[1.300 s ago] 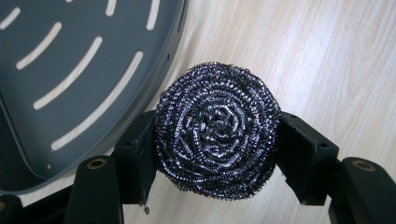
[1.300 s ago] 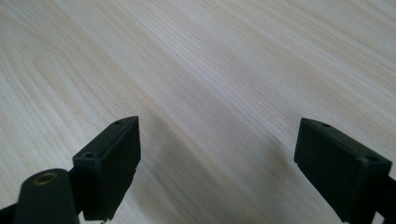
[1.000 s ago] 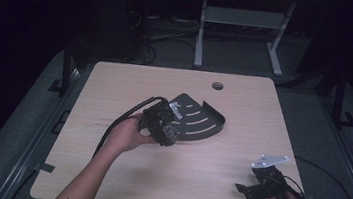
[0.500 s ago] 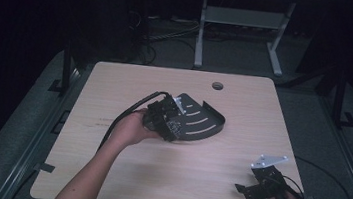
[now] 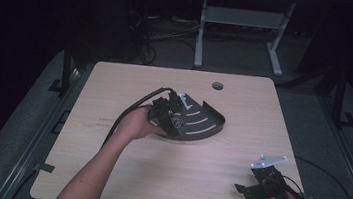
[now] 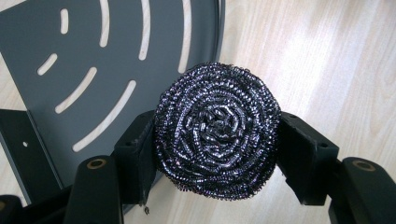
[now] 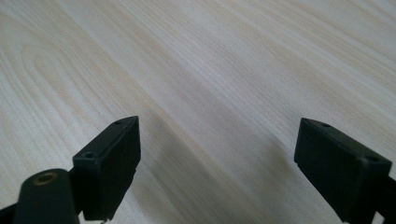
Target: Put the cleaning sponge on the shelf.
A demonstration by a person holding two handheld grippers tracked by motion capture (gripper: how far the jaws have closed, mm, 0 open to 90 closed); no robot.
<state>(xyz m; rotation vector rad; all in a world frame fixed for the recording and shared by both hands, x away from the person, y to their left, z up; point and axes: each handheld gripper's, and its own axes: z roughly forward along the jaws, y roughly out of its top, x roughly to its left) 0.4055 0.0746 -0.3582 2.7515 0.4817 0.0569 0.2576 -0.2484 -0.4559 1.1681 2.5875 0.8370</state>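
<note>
A round steel wool scourer [image 6: 217,130] is pinched between the two black jaws of my left gripper [image 6: 215,154], which is shut on it. Behind it lies a dark grey fan-shaped rack with curved slots [image 6: 107,56]. In the high view the left gripper [image 5: 168,116] hovers over the near left edge of that rack [image 5: 202,122] at the table's middle. My right gripper [image 5: 255,186] rests low near the table's front right corner, and in its own view the right gripper [image 7: 217,163] stands open over bare wood.
The light wood table [image 5: 106,172] has a round cable hole [image 5: 217,86] at its far edge. Black cables trail from both grippers. A metal stand [image 5: 242,31] and dark floor lie beyond the table.
My left gripper has shifted a little to the right and farther over the rack with the scourer in it. The right gripper has stayed in place.
</note>
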